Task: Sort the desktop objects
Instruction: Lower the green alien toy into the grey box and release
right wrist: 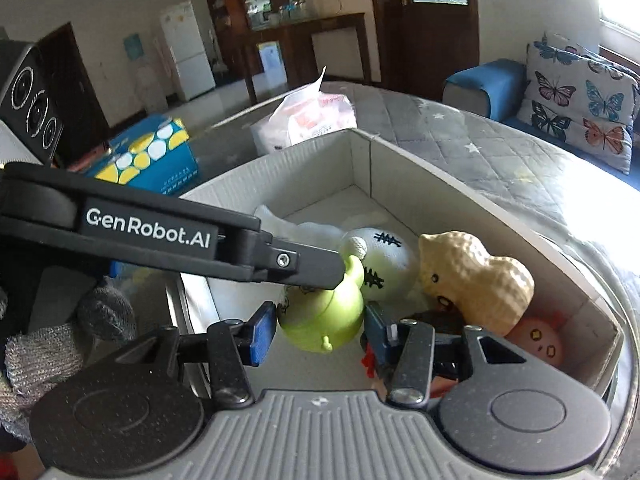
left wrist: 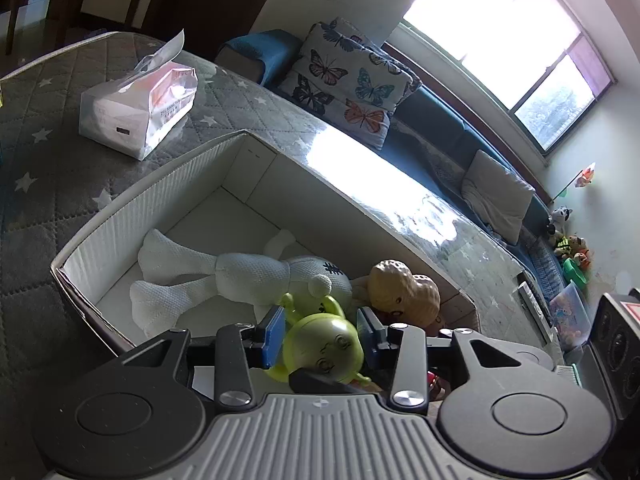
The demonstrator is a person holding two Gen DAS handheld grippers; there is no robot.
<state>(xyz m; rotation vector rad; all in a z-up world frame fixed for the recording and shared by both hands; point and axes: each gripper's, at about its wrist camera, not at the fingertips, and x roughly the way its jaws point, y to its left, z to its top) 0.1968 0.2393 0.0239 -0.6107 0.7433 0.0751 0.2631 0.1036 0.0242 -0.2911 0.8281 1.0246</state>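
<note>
left gripper (left wrist: 320, 340) and right gripper (right wrist: 316, 330) both clasp the green toy figure (left wrist: 324, 346), which hangs over the near end of the white box (left wrist: 160, 184); peanut toy (left wrist: 404, 288) just beyond, white plush doll (left wrist: 224, 272) lengthwise behind.

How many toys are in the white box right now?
4 visible: white plush doll lying along the floor, green figure nearest the camera, peanut toy beside it, pink round toy in the corner. Others may be hidden.
</note>
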